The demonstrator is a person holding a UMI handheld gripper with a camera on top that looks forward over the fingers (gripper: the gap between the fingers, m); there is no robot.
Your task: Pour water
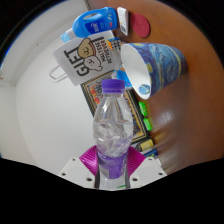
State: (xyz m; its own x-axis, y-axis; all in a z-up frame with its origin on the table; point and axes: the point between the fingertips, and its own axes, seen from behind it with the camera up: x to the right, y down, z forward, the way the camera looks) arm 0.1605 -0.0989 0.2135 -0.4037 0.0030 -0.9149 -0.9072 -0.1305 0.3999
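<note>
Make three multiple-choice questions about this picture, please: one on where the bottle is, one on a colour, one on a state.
1. Where is the water bottle?
A. between the fingers
B. behind the gift box
C. lying on the table

2. What colour is the bottle's cap?
A. red
B. purple
C. white

3. How does the bottle stand?
A. tipped over
B. upside down
C. upright, cap on

Answers: 1 A, the gripper has its pink pads at both sides of the bottle's base; 2 B, the cap shows purple; 3 C, it stands vertical with the cap on top.
</note>
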